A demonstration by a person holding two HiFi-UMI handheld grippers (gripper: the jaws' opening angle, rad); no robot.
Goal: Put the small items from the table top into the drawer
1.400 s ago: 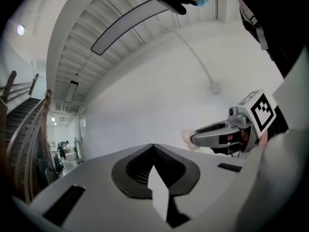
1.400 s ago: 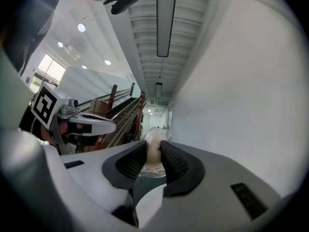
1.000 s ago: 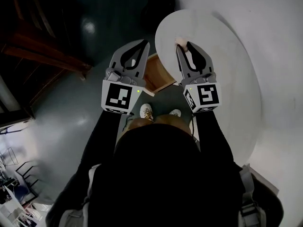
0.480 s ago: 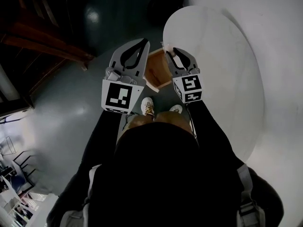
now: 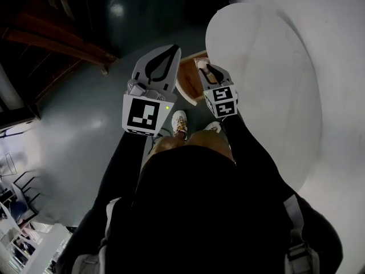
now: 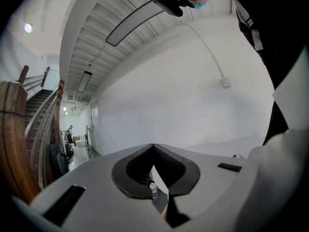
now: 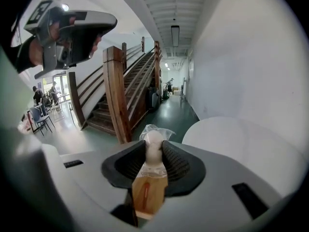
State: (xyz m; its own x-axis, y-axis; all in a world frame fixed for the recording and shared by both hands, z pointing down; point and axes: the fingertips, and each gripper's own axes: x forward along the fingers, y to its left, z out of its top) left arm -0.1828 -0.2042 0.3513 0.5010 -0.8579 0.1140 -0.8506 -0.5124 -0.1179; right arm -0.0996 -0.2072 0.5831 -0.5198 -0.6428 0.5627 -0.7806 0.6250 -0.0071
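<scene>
In the head view my right gripper (image 5: 201, 64) hangs over the open wooden drawer (image 5: 188, 90), just off the left rim of the round white table (image 5: 268, 84). A small pale sweet in a clear wrapper (image 7: 153, 151) sits between the pads of my right gripper (image 7: 154, 142). The pads still touch it while the jaws are opening. Through the gap below shows brown drawer wood. My left gripper (image 5: 172, 49) is held left of the drawer, shut with nothing in it. In its own view the left gripper (image 6: 153, 146) points at a white wall.
A wooden staircase with a thick post (image 7: 116, 93) rises to the left over the dark green floor (image 5: 74, 136). The person's shoes (image 5: 178, 124) stand just below the drawer. The left gripper (image 7: 72, 25) shows at the upper left of the right gripper view.
My right gripper has carried the wrapped sweet leftward, from above the table top to over the drawer. The left gripper has barely moved.
</scene>
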